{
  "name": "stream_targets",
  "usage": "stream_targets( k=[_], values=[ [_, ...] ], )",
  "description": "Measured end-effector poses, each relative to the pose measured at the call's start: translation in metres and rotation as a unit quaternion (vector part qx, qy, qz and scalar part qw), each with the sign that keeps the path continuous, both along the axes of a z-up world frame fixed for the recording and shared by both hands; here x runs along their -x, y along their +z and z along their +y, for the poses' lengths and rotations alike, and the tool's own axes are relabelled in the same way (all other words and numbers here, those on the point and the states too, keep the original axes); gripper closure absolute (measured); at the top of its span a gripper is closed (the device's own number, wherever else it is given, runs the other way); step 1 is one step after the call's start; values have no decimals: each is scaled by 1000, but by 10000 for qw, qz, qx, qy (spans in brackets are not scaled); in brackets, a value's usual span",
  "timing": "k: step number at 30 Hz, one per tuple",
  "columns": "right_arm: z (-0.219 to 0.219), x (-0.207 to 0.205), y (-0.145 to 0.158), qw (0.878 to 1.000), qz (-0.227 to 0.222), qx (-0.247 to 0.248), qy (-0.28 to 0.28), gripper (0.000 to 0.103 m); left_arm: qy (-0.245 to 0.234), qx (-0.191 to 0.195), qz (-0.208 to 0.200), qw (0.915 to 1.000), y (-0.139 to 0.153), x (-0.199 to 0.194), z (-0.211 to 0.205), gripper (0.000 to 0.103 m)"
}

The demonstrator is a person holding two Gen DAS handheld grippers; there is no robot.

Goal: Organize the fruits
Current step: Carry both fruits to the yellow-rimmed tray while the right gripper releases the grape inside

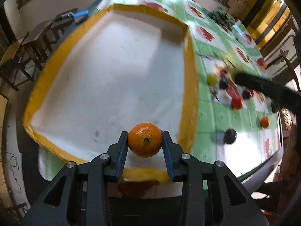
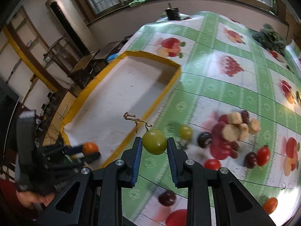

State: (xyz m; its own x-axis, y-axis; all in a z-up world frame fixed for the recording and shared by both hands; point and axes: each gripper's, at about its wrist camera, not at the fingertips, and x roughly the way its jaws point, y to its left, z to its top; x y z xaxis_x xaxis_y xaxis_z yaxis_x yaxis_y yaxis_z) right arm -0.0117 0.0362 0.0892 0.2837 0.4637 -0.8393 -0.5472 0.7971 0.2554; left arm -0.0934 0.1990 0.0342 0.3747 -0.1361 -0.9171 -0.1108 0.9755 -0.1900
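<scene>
My left gripper (image 1: 144, 141) is shut on an orange mandarin (image 1: 144, 140), held above the near end of a white foam tray with a yellow rim (image 1: 189, 86). The right wrist view shows that mandarin (image 2: 90, 147) and the left gripper over the tray's (image 2: 161, 96) near corner. My right gripper (image 2: 154, 146) is shut on a green grape (image 2: 154, 144) with a dry brown stem (image 2: 136, 121), hanging above the tablecloth just right of the tray's edge. On the cloth lie another green grape (image 2: 185, 131), dark grapes (image 2: 250, 159), cherry tomatoes (image 2: 263, 156) and a small orange fruit (image 2: 270, 205).
A green and white tablecloth with printed fruit (image 2: 235, 60) covers the table. Leafy greens (image 2: 269, 37) lie at the far right. Wooden chairs and desks (image 1: 32, 45) stand beyond the table's left side. A person's hand (image 2: 32, 197) holds the left gripper's handle.
</scene>
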Motion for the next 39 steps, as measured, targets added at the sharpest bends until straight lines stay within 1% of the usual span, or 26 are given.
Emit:
stream_targets(
  k=[2, 5, 8, 11, 15, 18, 21, 24, 27, 34, 39],
  values=[
    [10, 0, 1, 10000, -9, -20, 94, 76, -73, 50, 0, 10000, -1, 5, -9, 70],
    [22, 0, 4, 9998, -19, -54, 204, 76, -255, 320, 97, 9991, -2, 9, -23, 70],
    [33, 1, 6, 9995, -45, -68, 320, 76, -436, 405, 100, 9982, 0, 14, -34, 70],
    [42, 0, 3, 9991, 1, -31, 419, 76, -156, 420, -9, 9990, 5, 14, -17, 70],
    [54, -1, -7, 9986, 163, 6, 509, 76, 252, 267, -110, 9993, 9, 7, 21, 70],
    [69, -1, -18, 9977, 299, 83, 610, 76, 389, 90, -118, 9991, 6, 3, 39, 70],
    [89, 0, -33, 9962, 381, 253, 741, 76, 511, 12, -60, 9987, -1, 1, 49, 70],
    [105, -2, -43, 9956, 370, 358, 785, 76, 510, -17, -108, 9986, -4, 0, 54, 70],
    [113, -8, -49, 9960, 434, 376, 681, 76, 533, -8, -142, 9985, -7, -8, 59, 70],
    [117, -17, -66, 9952, 514, 587, 595, 76, 504, -134, -149, 9985, -11, -17, 57, 69],
    [116, -16, -72, 9955, 529, 561, 546, 75, 483, -169, -163, 9986, -11, -17, 57, 69]
  ],
)
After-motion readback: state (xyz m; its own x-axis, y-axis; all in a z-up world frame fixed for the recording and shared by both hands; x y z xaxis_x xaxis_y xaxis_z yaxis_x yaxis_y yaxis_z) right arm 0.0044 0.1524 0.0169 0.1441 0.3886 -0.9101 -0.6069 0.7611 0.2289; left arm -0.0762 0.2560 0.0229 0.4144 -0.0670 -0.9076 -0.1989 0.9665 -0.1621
